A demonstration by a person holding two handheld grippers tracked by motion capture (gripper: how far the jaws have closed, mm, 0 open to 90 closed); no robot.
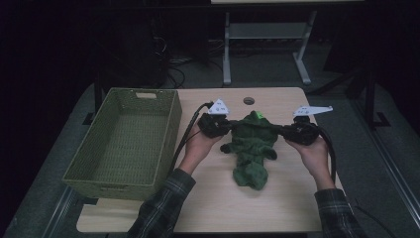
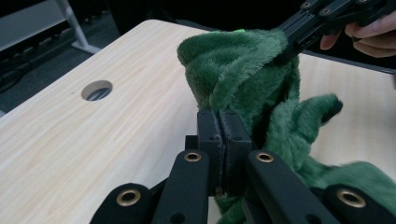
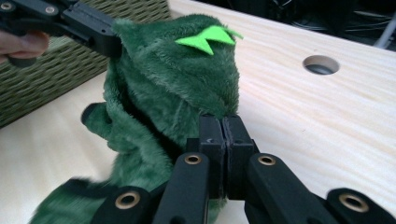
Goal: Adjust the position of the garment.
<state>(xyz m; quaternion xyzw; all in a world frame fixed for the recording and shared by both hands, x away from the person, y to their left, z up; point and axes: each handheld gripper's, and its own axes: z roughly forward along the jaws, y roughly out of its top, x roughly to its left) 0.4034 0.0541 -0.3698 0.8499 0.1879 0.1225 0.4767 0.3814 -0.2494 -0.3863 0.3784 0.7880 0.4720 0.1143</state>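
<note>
The green garment (image 1: 251,148) is a thick plush cloth with a fuzzy, matt pile, and a flat, bright green patch (image 3: 208,38) of smoother material sits on it. The table (image 2: 70,140) has a pale wood-grain top, smooth with a faint sheen, while the basket (image 1: 124,141) is olive-green woven wicker, rough and matt. The left gripper (image 2: 223,122) and right gripper (image 3: 222,128) look like matt black plastic, with brass-coloured metal rivets at their joints.

The left hand-held gripper (image 2: 223,122) pinches the green plush toy (image 2: 247,79) with jaws pressed together; beyond the toy, the right hand-held gripper (image 2: 286,46) grips its top, above the worktop (image 2: 93,140).
</note>
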